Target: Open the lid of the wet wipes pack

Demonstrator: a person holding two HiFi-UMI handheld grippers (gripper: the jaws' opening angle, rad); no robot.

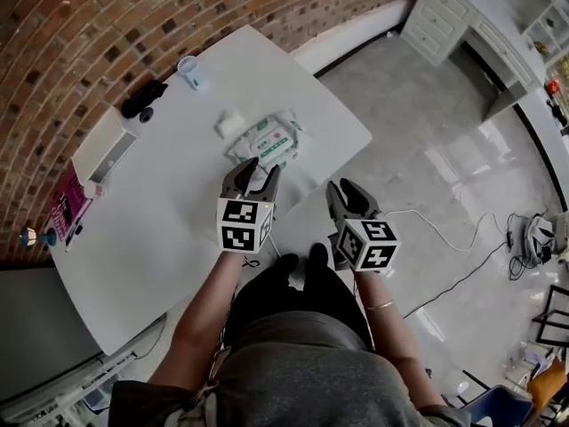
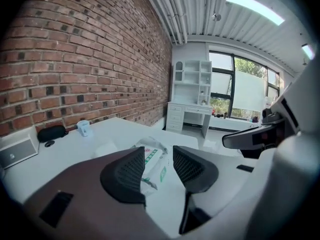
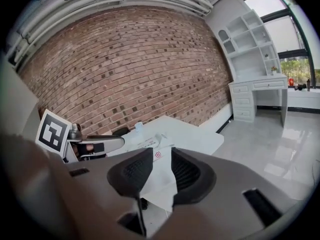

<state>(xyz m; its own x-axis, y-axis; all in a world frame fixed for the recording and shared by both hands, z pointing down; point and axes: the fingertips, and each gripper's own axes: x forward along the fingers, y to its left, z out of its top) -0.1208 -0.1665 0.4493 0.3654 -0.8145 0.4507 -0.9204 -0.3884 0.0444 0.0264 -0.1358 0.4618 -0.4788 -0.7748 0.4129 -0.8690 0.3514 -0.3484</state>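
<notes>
Steady now: across the white table (image 1: 160, 221) to the wet wipes pack (image 1: 267, 139), lying flat near the far edge. Left gripper (image 1: 252, 174) just short of it, right gripper (image 1: 349, 196) out past the table edge, both spread, nothing held. Pin the pack with one, nip the lid's lip with the other, peel slowly.

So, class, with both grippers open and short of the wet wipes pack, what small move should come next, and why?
Probably ease the left gripper forward onto the wet wipes pack to steady it: its jaws stand apart, empty, just short of the pack, while the right gripper, also open, is farther back, past the edge of the table.
</notes>
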